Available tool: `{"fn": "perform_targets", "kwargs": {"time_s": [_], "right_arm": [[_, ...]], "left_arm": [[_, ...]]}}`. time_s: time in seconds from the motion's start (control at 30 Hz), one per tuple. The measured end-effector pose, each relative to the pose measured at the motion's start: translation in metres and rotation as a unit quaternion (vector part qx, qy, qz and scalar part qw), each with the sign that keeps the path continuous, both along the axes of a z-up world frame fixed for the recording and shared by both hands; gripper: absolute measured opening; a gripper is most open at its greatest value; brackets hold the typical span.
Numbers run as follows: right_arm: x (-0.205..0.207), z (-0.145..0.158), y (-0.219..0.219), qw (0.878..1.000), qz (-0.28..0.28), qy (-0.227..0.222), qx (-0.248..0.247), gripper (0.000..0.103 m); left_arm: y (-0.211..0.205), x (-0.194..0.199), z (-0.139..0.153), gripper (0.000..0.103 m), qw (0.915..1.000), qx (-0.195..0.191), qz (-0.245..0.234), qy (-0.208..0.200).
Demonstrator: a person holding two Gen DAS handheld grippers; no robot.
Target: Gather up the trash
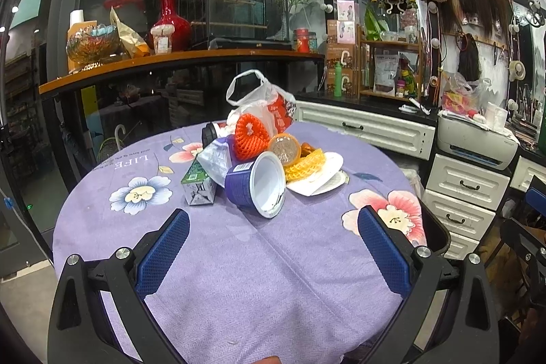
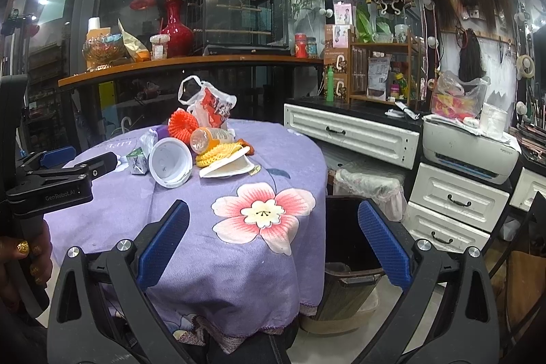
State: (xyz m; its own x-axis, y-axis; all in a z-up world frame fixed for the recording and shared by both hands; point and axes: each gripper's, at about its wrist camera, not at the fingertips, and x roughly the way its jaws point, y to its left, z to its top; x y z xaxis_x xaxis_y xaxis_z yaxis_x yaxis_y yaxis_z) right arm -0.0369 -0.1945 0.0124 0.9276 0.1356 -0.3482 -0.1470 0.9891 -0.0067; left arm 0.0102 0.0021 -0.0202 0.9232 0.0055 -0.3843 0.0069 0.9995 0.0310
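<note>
1. The left gripper [image 1: 273, 241] hangs over the near half of the round table [image 1: 239, 278], its blue pads spread wide with nothing between them. It looks lined up for a first grab, aimed at the rubbish straight ahead at 12 o'clock.
2. The right gripper [image 2: 273, 241] is likewise spread wide and empty. It sits off the table's edge, with the dark waste bin [image 2: 348, 258] on the floor just behind its right finger, probably so dropped items have a short trip.
3. The trash is heaped in one pile near the table's middle. Nearest the left gripper lies a blue yoghurt cup [image 1: 254, 183] on its side, white mouth facing the camera.
4. At 9 o'clock of the cup stands a small green carton [image 1: 198, 185], touching a crumpled clear wrapper [image 1: 215, 159].
5. Behind, at 12 o'clock, sit an orange foam fruit net [image 1: 249, 135] and a plastic shopping bag [image 1: 262, 101] with its handles up.
6. At 2 o'clock of the cup a plastic bottle [image 1: 284, 148] lies with its base to the camera, on a yellow foam net [image 1: 305, 164] that rests on crushed white paper plates [image 1: 324, 179].
7. My judgement: nothing is collected yet, and the tipped cup is the easiest first pick, being closest and unburied.
</note>
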Motion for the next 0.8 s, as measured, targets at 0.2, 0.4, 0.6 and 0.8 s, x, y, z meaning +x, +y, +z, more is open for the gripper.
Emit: {"fn": "perform_targets", "kwargs": {"time_s": [0.2, 0.4, 0.6, 0.8], "right_arm": [[0.023, -0.01, 0.002, 0.999, 0.018, 0.041, -0.005, 0.098], [0.061, -0.014, 0.008, 0.996, 0.045, 0.069, -0.015, 0.098], [0.09, -0.014, 0.013, 0.994, 0.066, 0.082, -0.006, 0.098], [0.114, -0.019, 0.015, 0.991, 0.081, 0.108, -0.003, 0.098]], "left_arm": [[0.008, 0.013, -0.012, 0.098, 0.9993, -0.005, 0.0, 0.036], [0.022, 0.035, -0.016, 0.098, 0.9966, -0.009, 0.01, 0.081], [0.032, 0.071, -0.014, 0.097, 0.992, -0.017, 0.028, 0.122], [0.023, 0.121, -0.02, 0.084, 0.9866, -0.007, 0.027, 0.161]]}}
